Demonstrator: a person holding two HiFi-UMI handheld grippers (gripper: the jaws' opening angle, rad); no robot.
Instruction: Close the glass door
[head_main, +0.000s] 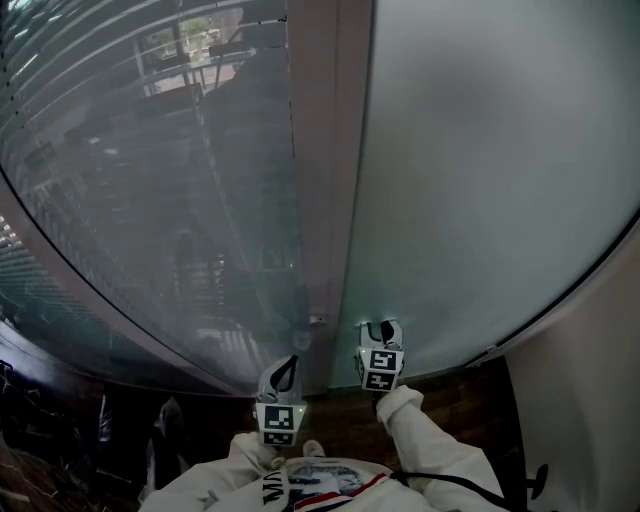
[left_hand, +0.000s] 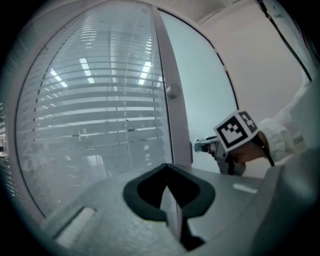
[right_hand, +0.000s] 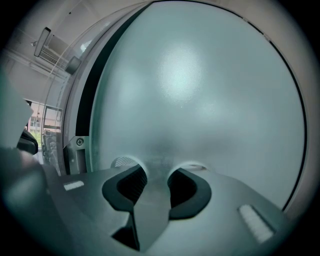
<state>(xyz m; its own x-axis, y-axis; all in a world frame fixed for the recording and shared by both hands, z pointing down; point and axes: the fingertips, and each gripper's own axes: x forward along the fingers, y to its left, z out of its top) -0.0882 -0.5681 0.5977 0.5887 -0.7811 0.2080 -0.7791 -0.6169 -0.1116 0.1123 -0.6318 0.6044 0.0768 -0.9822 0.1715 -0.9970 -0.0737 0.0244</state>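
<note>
The frosted glass door fills the right of the head view and almost the whole right gripper view. My right gripper is open, and its fingertips are right up against the pane near its left edge, with nothing between them. In the left gripper view the right gripper reaches the door just beside the grey frame post. My left gripper hangs lower and to the left, in front of that post. Its jaws meet in a thin seam, shut on nothing.
A glass panel with horizontal blinds stands left of the post. A round knob sits on the post. A dark strip and a screwed bracket border the door's left edge. Dark wooden floor and a white wall lie at the right.
</note>
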